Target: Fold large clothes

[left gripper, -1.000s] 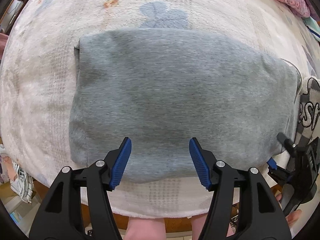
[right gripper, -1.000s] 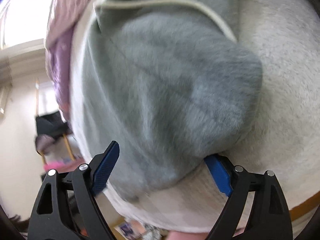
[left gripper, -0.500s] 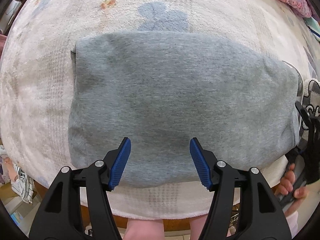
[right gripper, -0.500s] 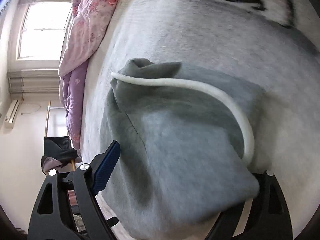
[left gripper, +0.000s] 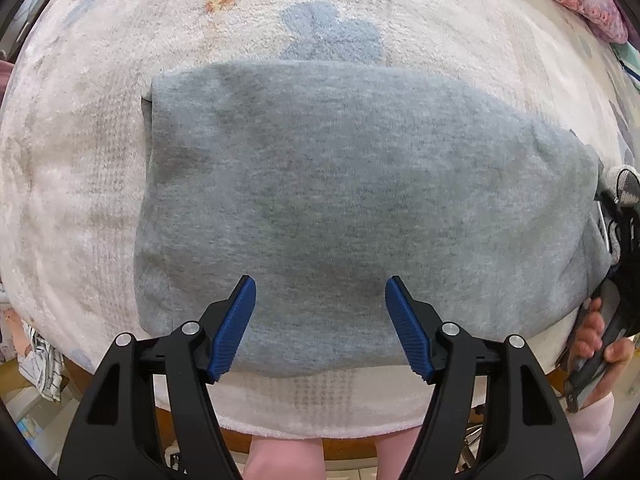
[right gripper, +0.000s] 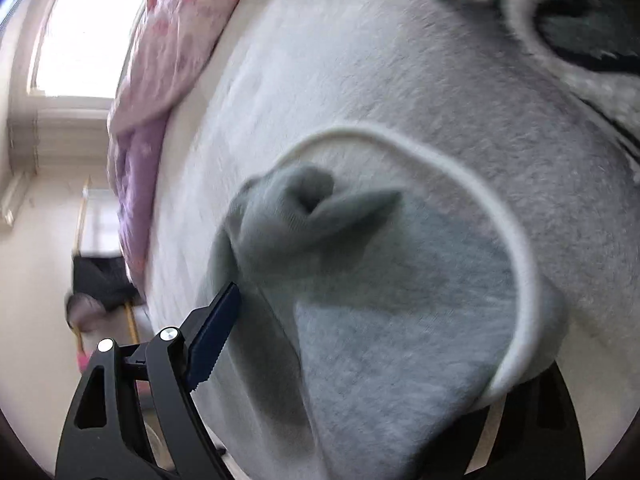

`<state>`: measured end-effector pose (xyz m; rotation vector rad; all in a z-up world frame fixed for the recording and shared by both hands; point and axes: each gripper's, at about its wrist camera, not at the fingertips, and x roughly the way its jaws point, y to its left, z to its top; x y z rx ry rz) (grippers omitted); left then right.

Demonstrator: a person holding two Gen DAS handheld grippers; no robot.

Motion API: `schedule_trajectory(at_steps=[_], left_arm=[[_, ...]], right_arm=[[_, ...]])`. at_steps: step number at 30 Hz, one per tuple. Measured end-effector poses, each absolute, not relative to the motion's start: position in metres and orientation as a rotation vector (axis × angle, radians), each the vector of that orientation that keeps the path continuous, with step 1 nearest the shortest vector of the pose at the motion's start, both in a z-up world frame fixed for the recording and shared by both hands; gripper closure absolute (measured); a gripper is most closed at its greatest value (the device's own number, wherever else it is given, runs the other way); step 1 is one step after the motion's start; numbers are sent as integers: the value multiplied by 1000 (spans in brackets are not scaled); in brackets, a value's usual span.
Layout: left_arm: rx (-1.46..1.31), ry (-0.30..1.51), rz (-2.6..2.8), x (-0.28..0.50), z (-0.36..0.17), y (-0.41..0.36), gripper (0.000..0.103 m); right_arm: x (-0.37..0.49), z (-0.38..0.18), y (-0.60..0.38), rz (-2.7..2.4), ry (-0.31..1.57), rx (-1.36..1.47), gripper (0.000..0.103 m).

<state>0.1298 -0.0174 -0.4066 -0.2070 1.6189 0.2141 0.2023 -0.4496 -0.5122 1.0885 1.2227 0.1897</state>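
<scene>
The left gripper [left gripper: 320, 320] pointed down over a grey garment [left gripper: 360, 208] that lay folded into a broad flat block on a pale fleecy blanket [left gripper: 80, 184]. Its 2 blue pads stood well apart and the jaws were opening, with nothing pinched between them; the near edge of the garment ran across just beyond and below the fingertips, so the cloth filled the gap as background only. Ahead of the fingers the garment stretched to a straight far edge, and past that a blue motif [left gripper: 328, 40] showed on the blanket. To the left of the fingers the garment ended in a squared side; to the right it ran out toward the person's right hand [left gripper: 600, 344], which gripped the handle of the other tool at the garment's right end. Behind the fingers the blanket's edge hung over, and pink-clad legs [left gripper: 284, 456] showed below it.

In the right wrist view, the right gripper [right gripper: 360, 360] was set wide, with the bunched end of the grey garment [right gripper: 400, 312] lying between its fingers. The left pad [right gripper: 216, 332] sat against the cloth's side; the right finger was hidden under the fabric, so whether the pads actually pressed on it could not be told. A white drawstring [right gripper: 480, 184] looped over the cloth ahead of the fingers. Farther ahead lay the grey-white blanket with a dark pattern, and to the left a pink and purple quilt [right gripper: 160, 80] and a bright window [right gripper: 88, 32].
</scene>
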Motion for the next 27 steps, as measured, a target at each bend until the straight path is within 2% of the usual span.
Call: schedule_trajectory(at_steps=[1,2,4,5,11,12,13,14,16,19,24,27], left_arm=[[-211,1617,211,132,-405,-16,35],[-210,1614,210,135,-402,-14,35],[-208,1596,209,143,-394,-11,35],[-211,1586,209,146,-392,-10,35],[-292,1521,174,163,-378,-3,36],[-294,1516,167,166,-377,-3,44],[-296,1503,160,168,-372,-9,59],[-293,1489,159,171,-368,-15,65],[-274,1458,155,177,-363,-22,87],[-274,1422,105,184,-355,-36,101],[-304,1418,21,224,-368,-51,103],[-248,1513,67,243,-395,-62,103]], right_arm=[[201,-511,-449,185,1213,1103,35],[198,-512,-448,182,1221,1121,61],[195,-505,-442,148,1243,1048,82],[195,-498,-438,137,1241,1000,85],[194,-455,-420,146,1211,780,87],[192,-449,-417,153,1206,752,87],[192,-446,-416,160,1206,729,87],[191,-441,-414,174,1209,702,87],[195,-436,-411,178,1207,662,87],[193,-427,-406,185,1203,621,87],[191,-419,-397,186,1205,571,87],[193,-421,-395,174,1211,569,87]])
